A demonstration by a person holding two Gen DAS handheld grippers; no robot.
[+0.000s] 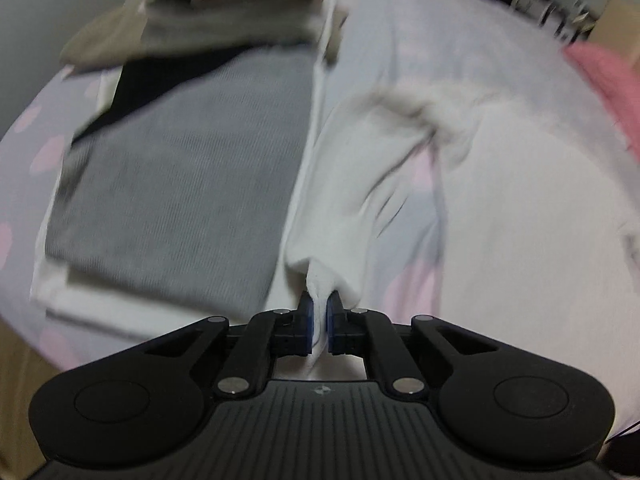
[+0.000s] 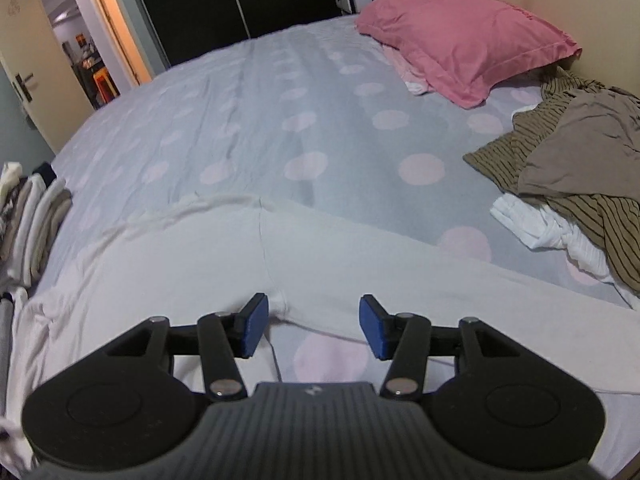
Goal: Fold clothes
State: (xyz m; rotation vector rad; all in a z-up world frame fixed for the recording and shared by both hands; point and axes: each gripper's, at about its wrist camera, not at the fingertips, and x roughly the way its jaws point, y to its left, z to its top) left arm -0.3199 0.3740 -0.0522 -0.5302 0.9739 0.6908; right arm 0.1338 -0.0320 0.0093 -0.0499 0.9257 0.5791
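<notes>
Two views, listed in turn. Left wrist view, blurred: left gripper, blue pads clenched on a pinched fold of the white garment, which trails away from the jaws over the dotted bedsheet; a folded grey item lies just beside it on the left, on top of a stack; a pink pillow shows at the right edge. Right wrist view: right gripper, fingers spread wide and released, gripping nothing, poised over the near edge of the white garment spread flat on the bedsheet; a stack of folded clothes at far left; a heap of unfolded clothes, striped, brown and white, at right; pink pillow beyond.
</notes>
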